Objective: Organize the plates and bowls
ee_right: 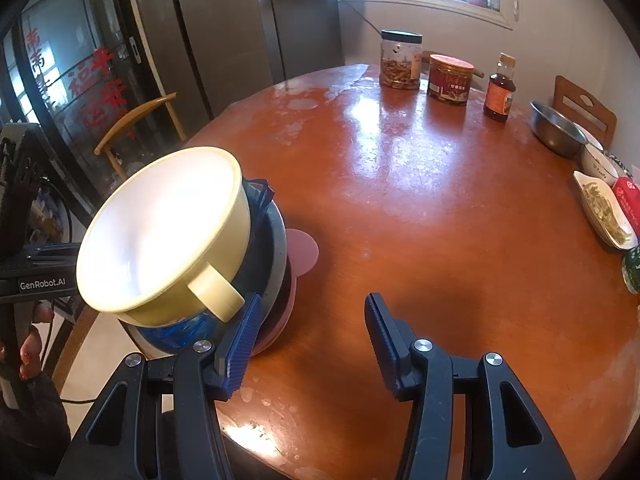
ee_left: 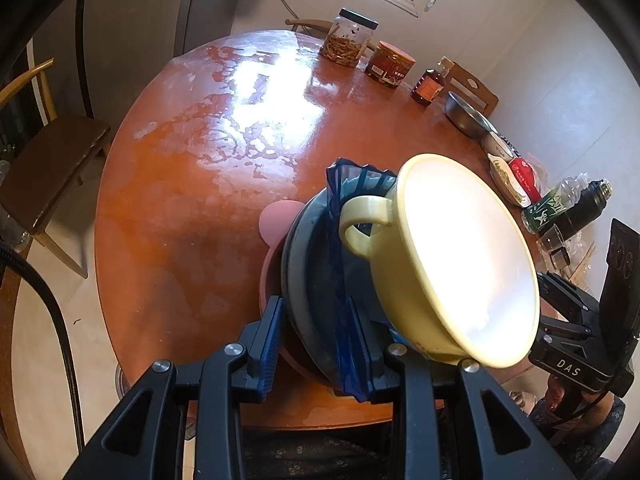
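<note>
A stack of dishes is tilted up on edge near the front of the round table: a pink plate (ee_left: 276,216), a dark grey plate (ee_left: 296,256), a blue ribbed bowl (ee_left: 352,184) and a cream handled bowl (ee_left: 460,256) on top. My left gripper (ee_left: 318,340) is shut on the rims of the grey plate and the blue bowl. In the right wrist view the cream bowl (ee_right: 164,232) and pink plate (ee_right: 304,248) sit at the left. My right gripper (ee_right: 310,340) is open and empty over the table, its left finger beside the stack.
At the far edge of the orange table (ee_right: 440,200) stand two jars (ee_right: 400,60), (ee_right: 450,78) and a brown bottle (ee_right: 498,88). At the right are a steel bowl (ee_right: 556,130), small dishes (ee_right: 604,208) and bottles (ee_left: 568,208). Chairs stand around the table (ee_left: 44,160).
</note>
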A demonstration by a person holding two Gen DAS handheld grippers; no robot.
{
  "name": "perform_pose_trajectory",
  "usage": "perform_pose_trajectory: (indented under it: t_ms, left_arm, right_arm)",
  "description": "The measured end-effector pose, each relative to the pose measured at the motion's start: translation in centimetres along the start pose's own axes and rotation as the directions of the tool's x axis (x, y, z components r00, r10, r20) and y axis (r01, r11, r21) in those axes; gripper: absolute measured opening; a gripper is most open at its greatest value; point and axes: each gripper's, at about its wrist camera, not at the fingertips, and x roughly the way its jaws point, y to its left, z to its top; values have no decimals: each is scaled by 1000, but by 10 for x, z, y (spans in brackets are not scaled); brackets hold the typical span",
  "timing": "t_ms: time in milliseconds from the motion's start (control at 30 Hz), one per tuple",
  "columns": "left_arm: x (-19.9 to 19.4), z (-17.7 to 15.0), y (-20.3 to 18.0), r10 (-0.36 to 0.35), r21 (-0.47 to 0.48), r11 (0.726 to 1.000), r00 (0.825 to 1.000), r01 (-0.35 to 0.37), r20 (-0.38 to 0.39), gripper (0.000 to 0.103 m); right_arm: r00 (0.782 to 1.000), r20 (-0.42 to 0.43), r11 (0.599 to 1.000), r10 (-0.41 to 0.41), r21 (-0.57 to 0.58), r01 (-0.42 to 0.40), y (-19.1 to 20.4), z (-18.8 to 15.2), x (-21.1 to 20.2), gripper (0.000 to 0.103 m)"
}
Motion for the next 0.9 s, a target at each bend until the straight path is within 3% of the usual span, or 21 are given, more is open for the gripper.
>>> perform_pose_trajectory:
  t_ms: [900]
  left_arm:
    - [-4, -6, 0, 35, 3, 999, 999, -35, -4, 39]
  right_arm:
    - [1000, -16, 1000, -3, 20, 4, -7, -8, -4, 57]
